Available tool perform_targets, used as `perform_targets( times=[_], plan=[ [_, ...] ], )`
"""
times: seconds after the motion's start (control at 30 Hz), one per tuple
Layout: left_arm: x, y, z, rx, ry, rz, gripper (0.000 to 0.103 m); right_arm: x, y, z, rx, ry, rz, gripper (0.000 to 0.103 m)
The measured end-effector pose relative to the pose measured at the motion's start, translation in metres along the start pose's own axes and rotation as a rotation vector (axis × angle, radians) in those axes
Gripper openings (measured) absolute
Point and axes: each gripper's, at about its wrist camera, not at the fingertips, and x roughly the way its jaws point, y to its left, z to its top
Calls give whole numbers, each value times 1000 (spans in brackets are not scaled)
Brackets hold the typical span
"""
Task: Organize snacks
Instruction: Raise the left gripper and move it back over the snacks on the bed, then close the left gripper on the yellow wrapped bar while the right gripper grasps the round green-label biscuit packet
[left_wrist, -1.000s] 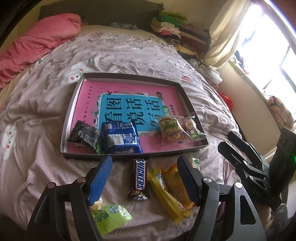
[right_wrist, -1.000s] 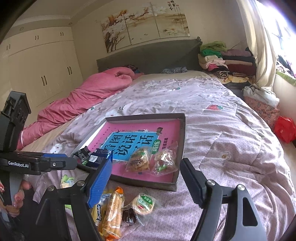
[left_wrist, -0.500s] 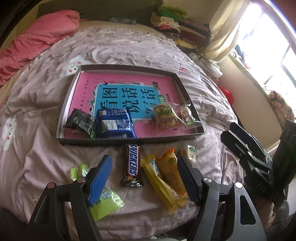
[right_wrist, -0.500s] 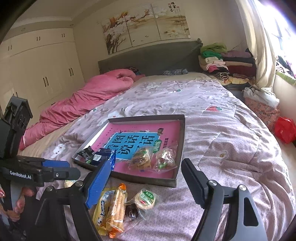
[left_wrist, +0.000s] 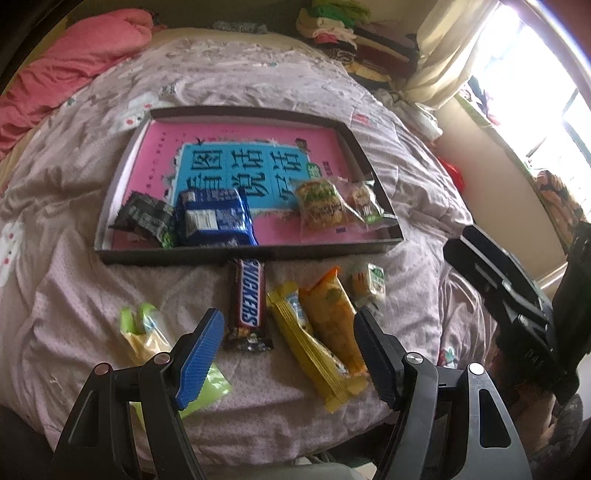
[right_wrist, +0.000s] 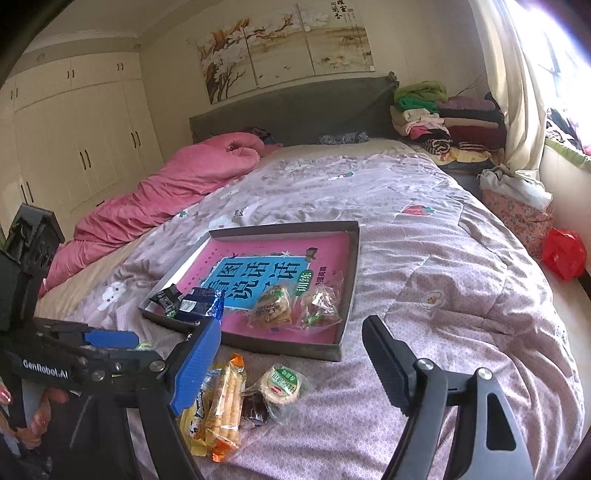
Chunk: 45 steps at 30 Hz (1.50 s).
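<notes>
The left tool (left_wrist: 290, 354) hangs above the near edge of the bed (left_wrist: 74, 280), its jaws spread wide with nothing gripped; under the gap lie a Snickers bar (left_wrist: 248, 303), a yellow wrapped snack (left_wrist: 314, 350) and an orange wrapped snack (left_wrist: 334, 319). The Snickers bar lies lengthwise, its far end just short of the near wall of a shallow dark tray (left_wrist: 240, 254). A small round biscuit pack with a green label (left_wrist: 369, 282) lies just right of the orange snack, and a light green packet (left_wrist: 147, 332) lies to the left, partly behind the blue finger pad (left_wrist: 199, 360).

Inside the tray, on a pink and blue printed sheet, a dark wrapper (left_wrist: 146, 218) and a blue biscuit pack (left_wrist: 214, 218) sit together at the near left, the blue pack overlapping the dark one. Two clear-wrapped biscuit packs (left_wrist: 332, 206) lie side by side at the near right.

The right tool (right_wrist: 291, 362) is also wide and empty, held above the quilt beside the tray's near corner, with the round biscuit pack and orange snack below its blue pad. The left tool's body shows at the left edge of the right wrist view, with fingertips of a hand (right_wrist: 35, 417) under it.
</notes>
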Motion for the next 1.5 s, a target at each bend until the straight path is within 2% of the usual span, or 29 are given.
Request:
perform_targets(
  times=[0.33,0.7,1.1,1.33,1.5],
  plan=[
    [16,-2,-9,-1,58,-24,74,6,-6,-3,18,47,-32,79],
    [35,0,-17,-22,110,-52,74,16,-7,-7,15,78,-8,79],
    [55,4,-26,-63,146,-37,74,35,1,-24,-29,189,7,78],
    [63,-1,-25,-48,142,-25,74,56,2,-36,-38,279,-22,78],
    [67,-3,-26,-41,141,-23,74,64,0,-41,-9,308,3,76]
  ],
)
